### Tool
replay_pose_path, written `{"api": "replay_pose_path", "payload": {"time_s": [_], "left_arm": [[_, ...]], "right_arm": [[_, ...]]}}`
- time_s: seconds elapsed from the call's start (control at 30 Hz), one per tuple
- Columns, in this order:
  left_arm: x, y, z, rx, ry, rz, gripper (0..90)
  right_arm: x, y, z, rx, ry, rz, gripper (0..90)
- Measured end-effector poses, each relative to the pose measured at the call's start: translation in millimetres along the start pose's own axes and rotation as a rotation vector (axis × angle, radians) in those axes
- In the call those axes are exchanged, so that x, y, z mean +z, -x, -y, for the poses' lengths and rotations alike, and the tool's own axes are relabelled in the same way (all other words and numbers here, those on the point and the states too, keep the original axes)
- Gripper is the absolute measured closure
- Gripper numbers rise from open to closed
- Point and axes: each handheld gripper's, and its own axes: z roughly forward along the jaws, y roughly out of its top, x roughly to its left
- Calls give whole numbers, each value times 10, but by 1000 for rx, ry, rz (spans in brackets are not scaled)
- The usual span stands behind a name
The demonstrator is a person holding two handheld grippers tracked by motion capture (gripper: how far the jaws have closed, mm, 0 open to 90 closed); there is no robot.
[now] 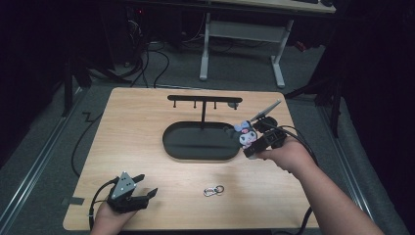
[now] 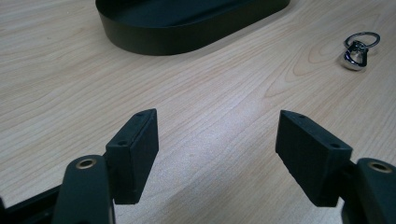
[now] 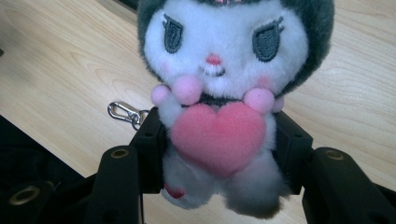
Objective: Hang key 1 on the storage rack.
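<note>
A plush doll (image 1: 246, 135) with a white face, dark hood and pink heart (image 3: 217, 133) is held up over the right end of the black oval tray (image 1: 169, 146). My right gripper (image 1: 250, 143) is shut on the doll's body (image 3: 219, 93), one jaw at each side. A small silver clasp (image 3: 123, 113) hangs at the doll's side. From the tray rises a black stand (image 1: 204, 100) with a crossbar and short pegs. My left gripper (image 1: 147, 185) rests near the table's front left, open and with nothing in it (image 2: 217, 149).
A silver carabiner with a ring (image 1: 214, 190) lies on the wooden table (image 1: 127, 127) near the front, right of the left gripper, seen too in the left gripper view (image 2: 358, 49). The tray's wall (image 2: 187, 35) is ahead of the left gripper. Cables trail off both grippers.
</note>
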Motion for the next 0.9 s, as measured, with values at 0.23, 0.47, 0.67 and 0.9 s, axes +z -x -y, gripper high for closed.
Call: {"api": "replay_pose_path", "payload": {"time_s": [0.23, 0.47, 0.67, 0.9], "left_arm": [[7, -2, 8, 4, -4, 1, 306], [10, -5, 11, 2, -7, 6, 306], [12, -1, 11, 4, -9, 8, 306], [14, -6, 12, 4, -10, 9, 306]], "right_arm": [[-63, 29, -108, 11, -2, -2, 488], [-161, 65, -254, 29, 2, -8, 488], [-237, 71, -383, 29, -8, -11, 488], [-330, 46, -516, 41, -14, -20, 488]]}}
